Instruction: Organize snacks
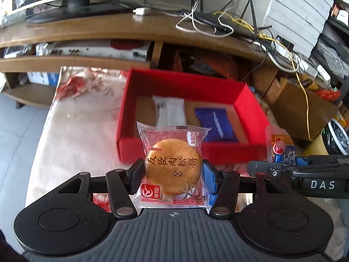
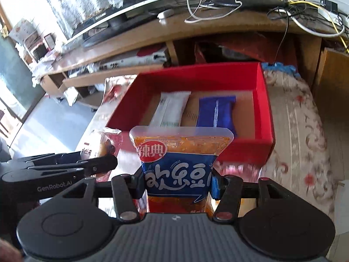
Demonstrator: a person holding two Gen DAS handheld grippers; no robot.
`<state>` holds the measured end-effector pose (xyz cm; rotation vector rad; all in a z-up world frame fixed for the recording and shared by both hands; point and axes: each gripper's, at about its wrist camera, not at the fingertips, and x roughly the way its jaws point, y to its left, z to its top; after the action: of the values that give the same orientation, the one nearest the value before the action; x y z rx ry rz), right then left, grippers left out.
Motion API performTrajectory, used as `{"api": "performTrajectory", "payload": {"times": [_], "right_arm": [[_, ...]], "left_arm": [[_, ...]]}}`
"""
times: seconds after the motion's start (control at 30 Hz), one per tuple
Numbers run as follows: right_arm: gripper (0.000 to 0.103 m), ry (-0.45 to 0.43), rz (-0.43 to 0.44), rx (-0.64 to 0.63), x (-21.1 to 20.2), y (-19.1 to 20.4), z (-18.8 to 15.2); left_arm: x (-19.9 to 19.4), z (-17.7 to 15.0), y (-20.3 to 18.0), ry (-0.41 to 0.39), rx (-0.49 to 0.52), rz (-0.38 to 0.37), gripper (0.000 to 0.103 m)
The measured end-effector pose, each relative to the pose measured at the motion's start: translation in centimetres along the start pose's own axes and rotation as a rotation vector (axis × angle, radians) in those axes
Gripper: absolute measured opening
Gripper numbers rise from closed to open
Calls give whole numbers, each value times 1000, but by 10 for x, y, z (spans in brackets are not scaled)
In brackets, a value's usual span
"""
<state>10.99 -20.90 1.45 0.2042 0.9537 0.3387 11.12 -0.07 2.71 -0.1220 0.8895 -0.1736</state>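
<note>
My left gripper [image 1: 172,172] is shut on a clear-wrapped round golden pastry [image 1: 173,168], held above the cloth just in front of the red box [image 1: 130,100]. My right gripper [image 2: 177,181] is shut on a blue and orange snack pouch [image 2: 178,163], held in front of the same red box [image 2: 265,100]. Inside the box lie a white packet [image 1: 170,109] [image 2: 172,107] and a blue packet [image 1: 214,120] [image 2: 216,111]. The right gripper also shows at the right of the left wrist view [image 1: 305,170], and the left gripper at the left of the right wrist view [image 2: 65,166].
The box sits on a floral cloth [image 1: 82,120] [image 2: 301,131]. Behind it stands a wooden TV stand [image 1: 87,28] with a monitor, a router and tangled cables [image 1: 229,21]. A cardboard box [image 1: 305,109] is at the right. Tiled floor [image 2: 50,120] lies to the left.
</note>
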Motion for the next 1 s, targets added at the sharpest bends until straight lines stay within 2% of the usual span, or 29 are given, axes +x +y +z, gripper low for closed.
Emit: {"api": "performTrajectory", "payload": {"times": [0.53, 1.0], "right_arm": [[55, -45, -24, 53, 35, -18, 82], [55, -7, -43, 68, 78, -32, 108]], "left_arm": [[52, 65, -10, -23, -15, -13, 63], [93, 82, -1, 26, -40, 28, 63]]}}
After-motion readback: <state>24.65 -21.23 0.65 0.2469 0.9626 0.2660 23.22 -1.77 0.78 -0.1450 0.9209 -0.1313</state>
